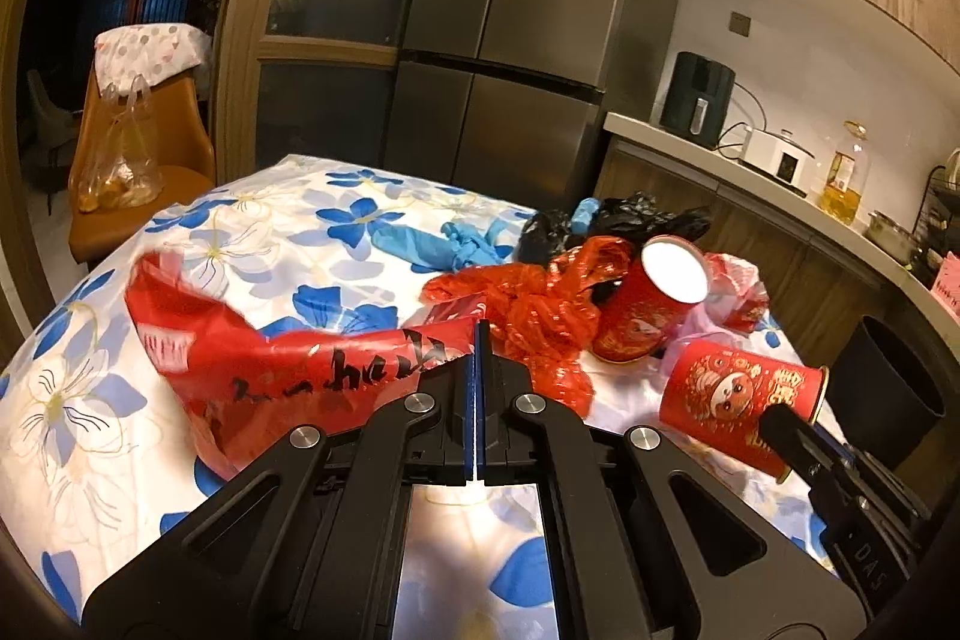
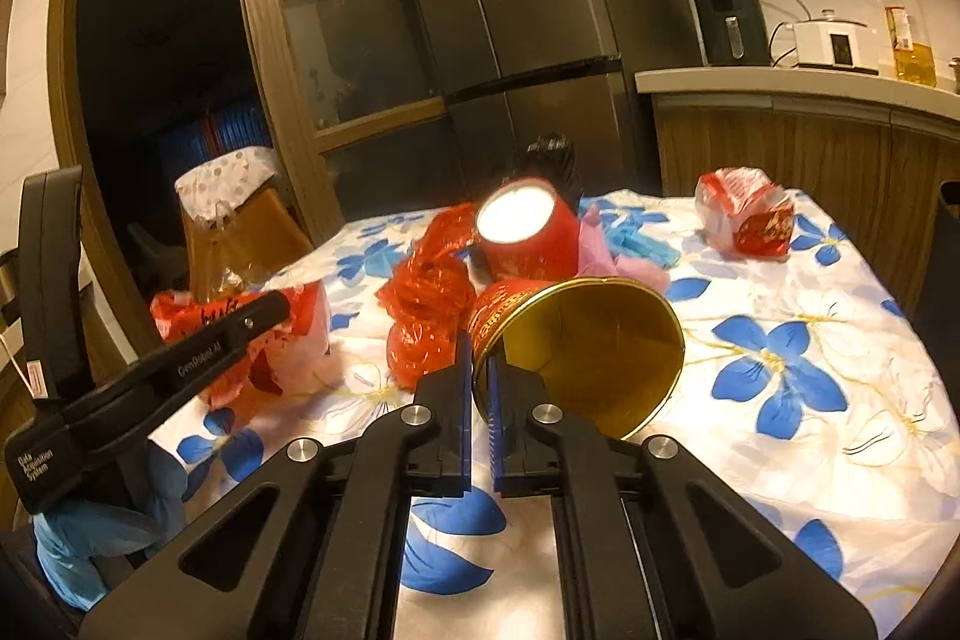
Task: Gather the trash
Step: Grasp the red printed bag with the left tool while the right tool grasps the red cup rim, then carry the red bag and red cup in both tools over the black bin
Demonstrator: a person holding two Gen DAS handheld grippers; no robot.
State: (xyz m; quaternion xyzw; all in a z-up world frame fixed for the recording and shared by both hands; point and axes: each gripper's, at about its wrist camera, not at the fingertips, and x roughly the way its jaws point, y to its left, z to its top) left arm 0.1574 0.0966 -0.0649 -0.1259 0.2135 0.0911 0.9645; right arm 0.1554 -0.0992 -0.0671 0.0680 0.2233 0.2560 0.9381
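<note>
A grey fridge [image 1: 510,40] stands behind the flowered tablecloth [image 2: 810,340]. An oil bottle [image 1: 845,178] and black appliance [image 1: 696,100] sit on the counter [image 1: 660,133].

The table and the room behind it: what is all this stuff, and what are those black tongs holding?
red plastic bag: one, red with black writing, left side of table, pinched in left tongs
paper cups: two, red with gold; one on its side, rim pinched in right tongs; one mid-table, mouth tipped towards the camera
crumpled red film: one, mid-table
red and white wrapper: one, far right of table
blue gloves: a bunch, far side
black bag: one, far edge
tablecloth: white, blue flowers
fridge: grey, behind table
bin: black, right of table
left tongs: black, shut
right tongs: black, shut
</note>
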